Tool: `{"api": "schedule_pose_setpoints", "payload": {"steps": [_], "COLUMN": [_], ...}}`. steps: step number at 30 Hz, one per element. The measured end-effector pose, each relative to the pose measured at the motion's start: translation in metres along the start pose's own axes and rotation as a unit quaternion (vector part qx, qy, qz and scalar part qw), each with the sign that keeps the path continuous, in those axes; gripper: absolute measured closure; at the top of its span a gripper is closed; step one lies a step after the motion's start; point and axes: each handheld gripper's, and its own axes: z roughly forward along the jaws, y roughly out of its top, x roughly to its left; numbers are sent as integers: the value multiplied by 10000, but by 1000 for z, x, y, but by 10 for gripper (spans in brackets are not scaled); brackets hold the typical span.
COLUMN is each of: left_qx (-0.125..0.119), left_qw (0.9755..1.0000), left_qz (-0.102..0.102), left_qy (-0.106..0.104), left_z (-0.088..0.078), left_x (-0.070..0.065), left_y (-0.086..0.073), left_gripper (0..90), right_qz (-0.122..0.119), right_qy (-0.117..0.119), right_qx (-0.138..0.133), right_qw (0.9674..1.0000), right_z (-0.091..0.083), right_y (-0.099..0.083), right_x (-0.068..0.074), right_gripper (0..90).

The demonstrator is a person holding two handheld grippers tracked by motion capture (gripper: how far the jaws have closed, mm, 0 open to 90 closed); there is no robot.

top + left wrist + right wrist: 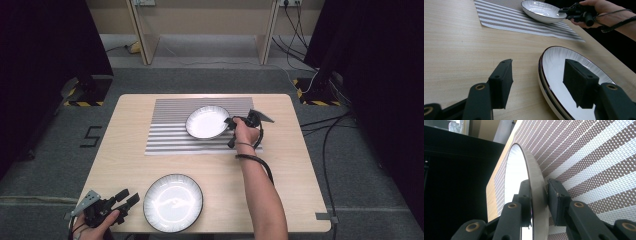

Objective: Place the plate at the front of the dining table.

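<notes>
Grey carpet surrounds the pale wooden counter. On its striped mat the right gripper is clamped on the bowl rim; better keep it level. The left gripper gapes beside the plate.

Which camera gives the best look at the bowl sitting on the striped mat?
The high view: the whole bowl shows from above, on the striped mat, the right gripper at its rim. The left gripper view shows it far off, side on. The right gripper view shows its rim, edge-on, between the jaws.
</notes>
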Motion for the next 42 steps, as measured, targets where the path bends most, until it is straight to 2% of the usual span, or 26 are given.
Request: {"api": "schedule_pose_setpoints", "payload": {"steps": [2, 6, 8, 11, 18, 32, 42], "left_qx": [7, 8, 17, 39, 24, 3, 25], "left_qw": [10000, 10000, 10000, 10000, 10000, 10000, 10000], "left_qz": [3, 5, 8, 21, 13, 2, 4], "left_qy": [1, 8, 3, -12, 2, 43, 20], "left_z": [0, 0, 0, 1, 1, 0, 2], "left_x": [0, 0, 0, -1, -1, 0, -2], "left_y": [0, 0, 0, 0, 0, 0, -1], "left_gripper": [399, 399, 399, 399, 399, 388, 385], "right_qz": [-9, -79, -116, 28, 15, -176, -222], "right_qy": [-26, -189, -252, -73, -104, -38, 3], "right_qx": [32, -121, -177, -161, -317, -386, -431], "right_qw": [10000, 9997, 9995, 9998, 9994, 9991, 9988], "right_z": [0, -3, -5, -10, -15, -39, -58], "right_y": [0, 3, 4, 8, 8, 6, 1], "right_x": [-2, -5, -8, -14, -15, -11, -19], "right_gripper": [736, 684, 686, 683, 598, 552, 548]}}
